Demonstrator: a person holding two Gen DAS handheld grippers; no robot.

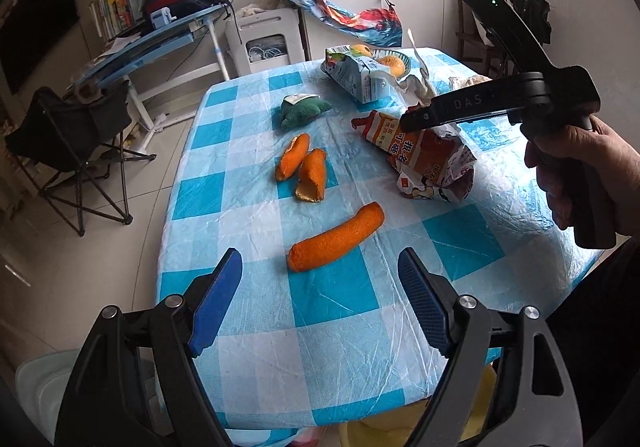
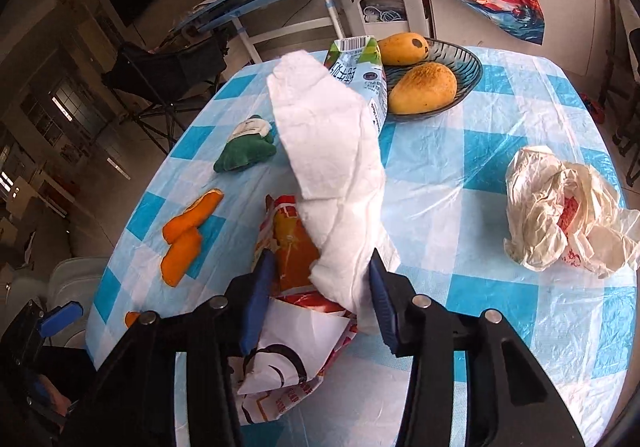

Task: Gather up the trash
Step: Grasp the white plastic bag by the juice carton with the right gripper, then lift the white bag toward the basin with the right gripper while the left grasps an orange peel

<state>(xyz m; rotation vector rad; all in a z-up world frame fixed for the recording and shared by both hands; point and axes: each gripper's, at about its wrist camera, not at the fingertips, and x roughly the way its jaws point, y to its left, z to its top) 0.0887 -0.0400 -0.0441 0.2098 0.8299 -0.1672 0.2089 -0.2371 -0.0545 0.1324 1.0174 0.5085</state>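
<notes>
My left gripper (image 1: 320, 279) is open and empty, just above the table's near edge, with a long orange peel (image 1: 336, 237) right ahead between its fingers. Two more orange peels (image 1: 302, 169) lie farther in. My right gripper (image 2: 318, 283) has a white tissue (image 2: 332, 167) hanging up between its fingers; the jaws stand apart around it, above an orange snack wrapper (image 2: 288, 247). The right gripper (image 1: 448, 111) also shows in the left wrist view over that wrapper (image 1: 420, 155). A crumpled white plastic bag (image 2: 560, 207) lies to the right.
A blue milk carton (image 1: 356, 75) lies on its side at the back. A green plush toy (image 1: 300, 111) sits near it. A dark glass bowl (image 2: 464, 63) holds two mangoes (image 2: 424, 87). A folding chair (image 1: 72, 151) stands left of the checked table (image 1: 336, 327).
</notes>
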